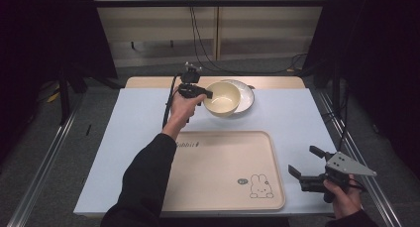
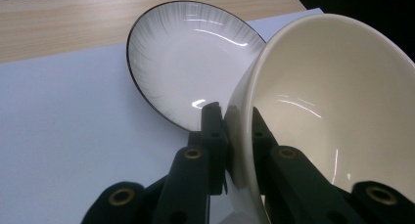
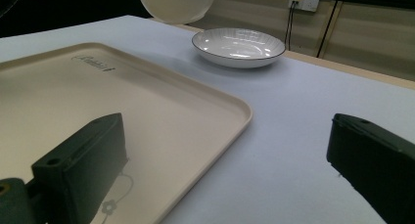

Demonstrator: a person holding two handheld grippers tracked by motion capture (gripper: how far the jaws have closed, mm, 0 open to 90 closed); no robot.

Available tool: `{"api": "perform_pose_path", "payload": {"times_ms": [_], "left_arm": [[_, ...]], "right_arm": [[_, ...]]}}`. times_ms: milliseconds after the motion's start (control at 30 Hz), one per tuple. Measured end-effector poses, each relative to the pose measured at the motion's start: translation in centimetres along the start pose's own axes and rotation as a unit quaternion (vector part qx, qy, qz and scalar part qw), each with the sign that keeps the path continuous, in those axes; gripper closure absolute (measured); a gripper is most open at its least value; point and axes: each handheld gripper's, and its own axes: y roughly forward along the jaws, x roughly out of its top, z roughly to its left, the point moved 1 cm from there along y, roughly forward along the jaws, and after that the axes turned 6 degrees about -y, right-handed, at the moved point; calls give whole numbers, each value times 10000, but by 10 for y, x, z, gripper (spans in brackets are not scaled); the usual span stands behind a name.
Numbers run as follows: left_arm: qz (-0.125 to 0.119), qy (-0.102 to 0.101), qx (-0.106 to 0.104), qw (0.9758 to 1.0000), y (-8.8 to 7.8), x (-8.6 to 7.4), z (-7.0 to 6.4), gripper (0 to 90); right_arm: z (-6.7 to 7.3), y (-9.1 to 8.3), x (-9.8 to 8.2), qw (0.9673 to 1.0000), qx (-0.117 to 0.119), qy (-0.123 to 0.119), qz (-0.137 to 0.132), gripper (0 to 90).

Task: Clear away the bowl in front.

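Left gripper (image 1: 208, 94) is clamped on the rim of the cream bowl (image 1: 222, 99), one jaw inside and one outside the wall, bowl tilted and lifted off the table (image 1: 297, 118) near the far edge, just in front of the white dark-rimmed plate (image 1: 245, 95) that sits flat there. Right gripper (image 1: 304, 162) is at the table's near right corner, jaws spread wide with nothing between them, held just off the right edge of the beige tray (image 1: 218, 167). Tray lies along the near edge with a rabbit print (image 1: 260, 186) in its near right corner and nothing on it.
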Motion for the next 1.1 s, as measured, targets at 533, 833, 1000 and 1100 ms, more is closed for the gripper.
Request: {"api": "perform_pose_path", "payload": {"times_ms": [533,833,1000,1100], "left_arm": [[236,265,-120,9993,0,-18,-19,835],[220,312,-388,9985,2,-24,-38,834],[322,406,-447,9977,8,-29,-48,834],[368,417,-551,9969,12,-33,-53,834]], "right_arm": [[0,1,0,10000,12,-47,-44,8],[0,1,0,10000,5,-49,-49,7],[0,1,0,10000,3,-58,-42,8],[0,2,0,10000,-3,-65,-56,7]]}}
